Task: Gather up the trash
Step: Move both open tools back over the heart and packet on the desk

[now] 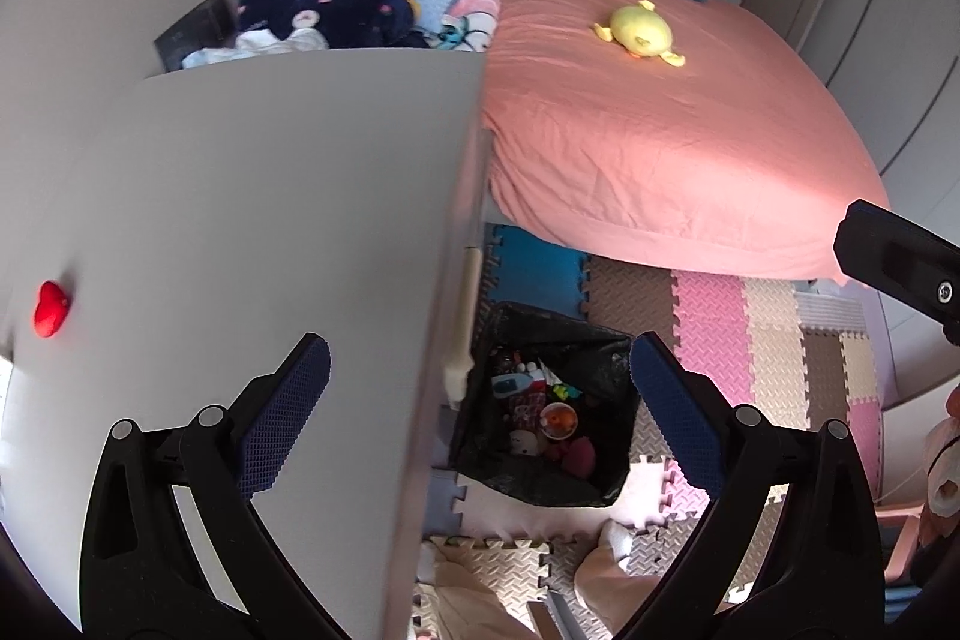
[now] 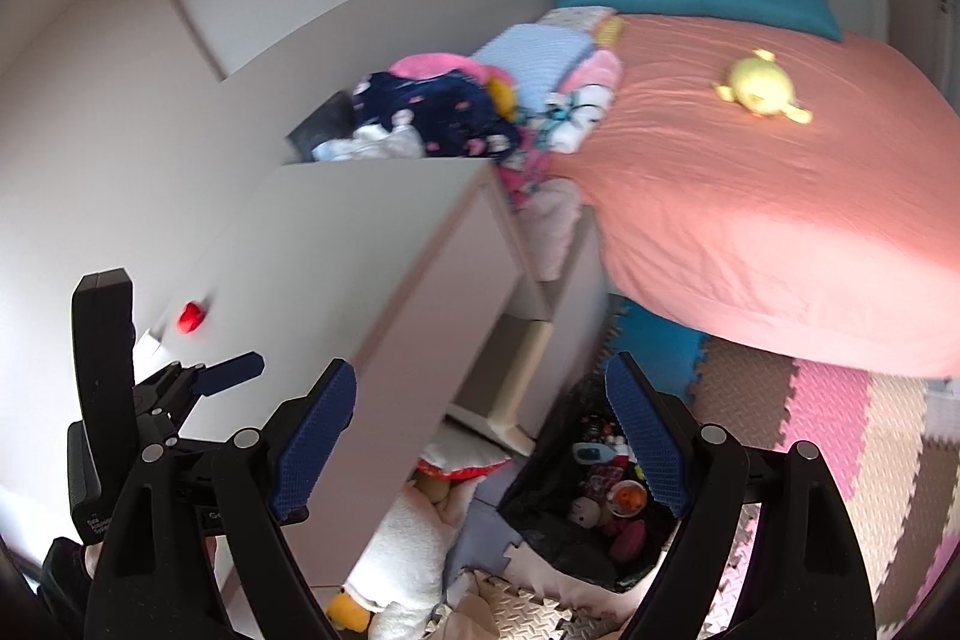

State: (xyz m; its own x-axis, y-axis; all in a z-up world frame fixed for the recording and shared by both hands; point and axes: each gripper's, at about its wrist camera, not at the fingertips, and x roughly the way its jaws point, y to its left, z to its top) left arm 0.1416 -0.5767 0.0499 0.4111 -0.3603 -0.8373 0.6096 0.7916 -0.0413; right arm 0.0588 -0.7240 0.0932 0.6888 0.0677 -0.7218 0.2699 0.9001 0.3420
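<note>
A bin lined with a black bag (image 1: 612,358) stands on the floor beside a grey desk (image 1: 288,196), with several small items inside; it also shows in the right wrist view (image 2: 558,538). A small red object (image 1: 51,309) lies at the desk's left edge and shows in the right wrist view (image 2: 191,317). My left gripper (image 1: 480,400) is open and empty, above the desk edge and the bin. My right gripper (image 2: 480,436) is open and empty, above the floor by the desk. The left gripper's body (image 2: 174,394) shows at the left of the right wrist view.
A bed with a salmon sheet (image 1: 660,130) holds a yellow plush toy (image 1: 641,33). Folded clothes and blankets (image 1: 360,10) are piled behind the desk. Foam puzzle mats (image 1: 750,340) cover the floor. A white plush toy (image 2: 408,544) lies on the floor under the desk.
</note>
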